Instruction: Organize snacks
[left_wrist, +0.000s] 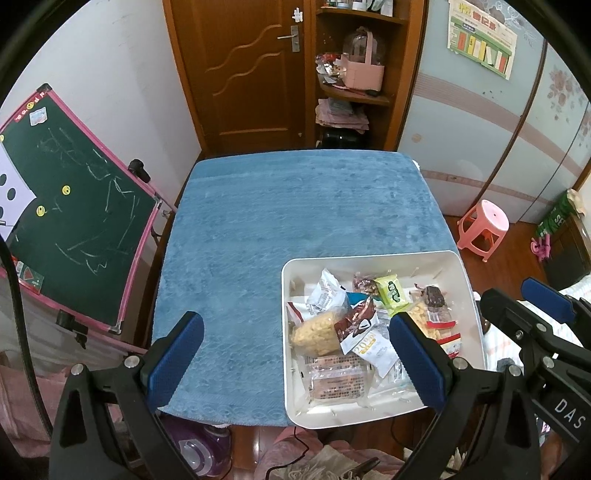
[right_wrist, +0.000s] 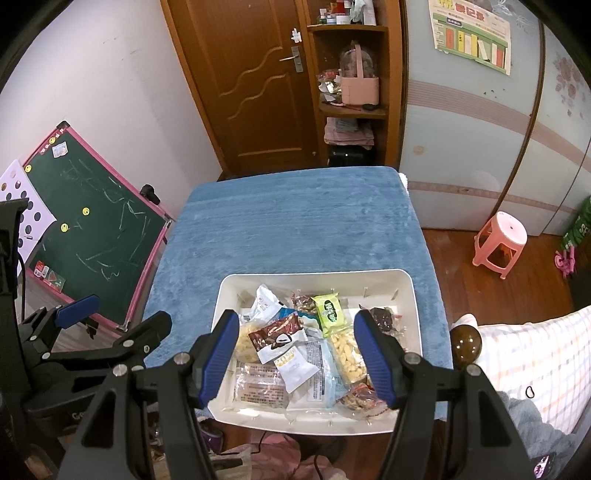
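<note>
White tray (right_wrist: 410, 295): on blue towel (right_wrist: 295, 221), near edge, holding piled snack packets (right_wrist: 284, 343).
Hidden: lower packets overlapped, labels unreadable.
Left gripper (left_wrist: 295, 358): spread, empty.
Right gripper (right_wrist: 295, 358): spread, empty, above tray.

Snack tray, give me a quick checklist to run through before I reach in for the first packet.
1. Right gripper open and empty: ok.
2. Left gripper open and empty: ok.
3. White tray fully on the blue towel: not ok, its near edge overhangs.
4. Towel space beyond the tray free for sorting: ok.
5. Top packet easy to grab, the brown and white packet lying on the pile: ok.
6. Packets underneath free to lift: cannot tell, they overlap.
</note>
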